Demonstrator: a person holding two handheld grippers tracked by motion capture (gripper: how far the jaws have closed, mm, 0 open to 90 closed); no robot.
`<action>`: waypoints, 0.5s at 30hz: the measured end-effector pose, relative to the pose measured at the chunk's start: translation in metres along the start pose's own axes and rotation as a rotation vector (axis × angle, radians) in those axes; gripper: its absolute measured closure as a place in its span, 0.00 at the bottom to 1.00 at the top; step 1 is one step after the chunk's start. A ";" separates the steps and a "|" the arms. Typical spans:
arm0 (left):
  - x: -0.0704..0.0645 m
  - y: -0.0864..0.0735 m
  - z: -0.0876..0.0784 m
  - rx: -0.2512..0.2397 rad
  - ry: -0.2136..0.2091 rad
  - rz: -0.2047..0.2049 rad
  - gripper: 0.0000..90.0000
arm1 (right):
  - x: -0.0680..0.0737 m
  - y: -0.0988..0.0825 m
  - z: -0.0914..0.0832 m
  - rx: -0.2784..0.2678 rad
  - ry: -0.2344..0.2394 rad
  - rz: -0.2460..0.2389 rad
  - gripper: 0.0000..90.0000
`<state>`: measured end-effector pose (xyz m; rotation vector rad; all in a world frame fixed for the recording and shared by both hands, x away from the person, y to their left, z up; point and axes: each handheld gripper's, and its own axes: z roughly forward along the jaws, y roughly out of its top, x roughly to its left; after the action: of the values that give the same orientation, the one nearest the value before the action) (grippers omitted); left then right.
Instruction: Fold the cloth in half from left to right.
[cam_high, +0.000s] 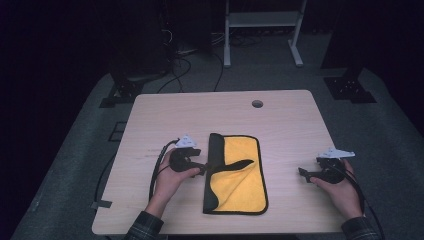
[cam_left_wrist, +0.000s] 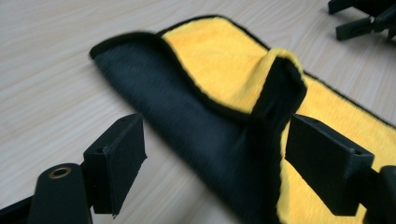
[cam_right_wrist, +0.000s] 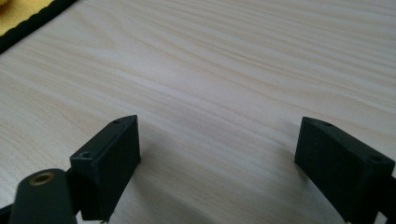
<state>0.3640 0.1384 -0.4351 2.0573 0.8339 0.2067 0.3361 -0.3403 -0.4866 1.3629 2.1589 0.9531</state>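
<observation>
One cloth (cam_high: 240, 175), two hand-held grippers. Left hand-held gripper (cam_high: 204, 168) is sitting at the cloth's left edge, centre of frame, jaws spread wide, gripping nothing; the raised fold is standing between the pads, untouched. Right hand-held gripper (cam_high: 304, 174) is resting wide open over bare surface (cam_high: 285, 120), lower right. Cloth is lying flat, yellow face up, black underside folded over along its left side.
</observation>
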 end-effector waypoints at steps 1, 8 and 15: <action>0.001 -0.003 -0.003 0.003 0.003 -0.002 0.21 | 0.000 0.000 0.000 -0.001 -0.001 0.001 0.14; 0.012 -0.027 -0.024 0.032 0.037 -0.001 0.20 | 0.000 0.000 0.000 -0.001 -0.004 0.003 0.15; 0.023 -0.051 -0.039 0.072 0.094 0.009 0.20 | 0.000 -0.001 -0.001 -0.003 0.004 -0.009 0.15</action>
<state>0.3403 0.1991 -0.4561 2.1323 0.9017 0.2836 0.3353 -0.3404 -0.4867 1.3498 2.1638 0.9563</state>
